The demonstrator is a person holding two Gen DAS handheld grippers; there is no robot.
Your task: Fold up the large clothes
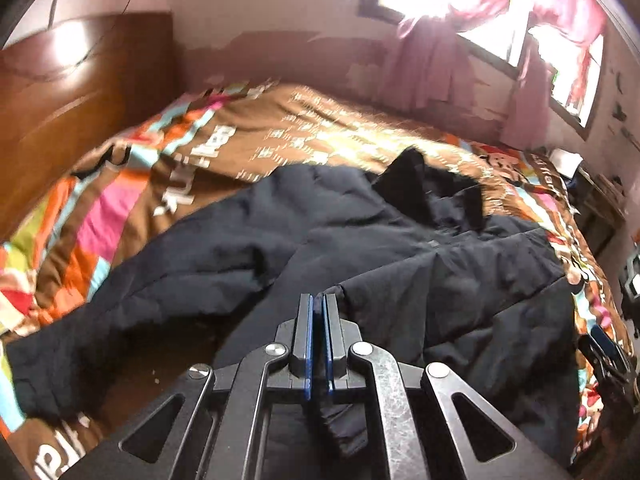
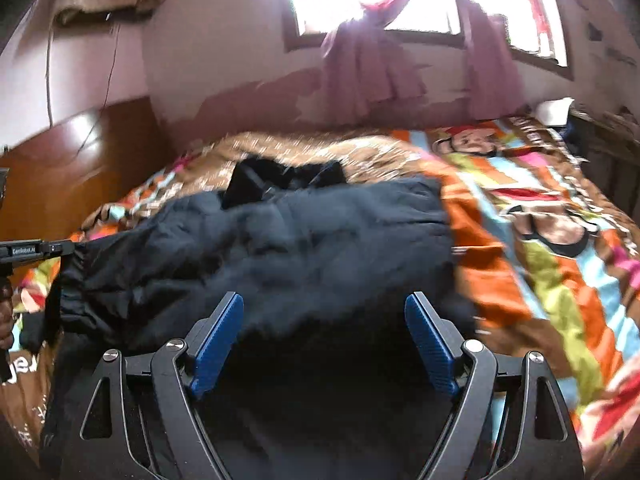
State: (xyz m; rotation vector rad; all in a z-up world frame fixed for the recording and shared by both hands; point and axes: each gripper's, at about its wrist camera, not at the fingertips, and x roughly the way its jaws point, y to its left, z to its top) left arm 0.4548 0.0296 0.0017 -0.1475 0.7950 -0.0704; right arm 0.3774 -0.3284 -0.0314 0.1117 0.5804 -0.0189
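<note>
- Left wrist view: the left gripper (image 1: 319, 300) has its jaws clamped on a fold of the dark navy padded jacket (image 1: 360, 240), which stretches ahead across the bed's bright patchwork quilt (image 1: 120, 208), collar far.
- Right wrist view: the right gripper (image 2: 324, 312) hovers with jaws wide and empty over the jacket's near hem; a wooden headboard (image 2: 80, 160) stands left.

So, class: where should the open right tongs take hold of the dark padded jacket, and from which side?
Grip the jacket's straight right edge, coming in from the right over the bedspread; it lies flat and exposed there.
</note>
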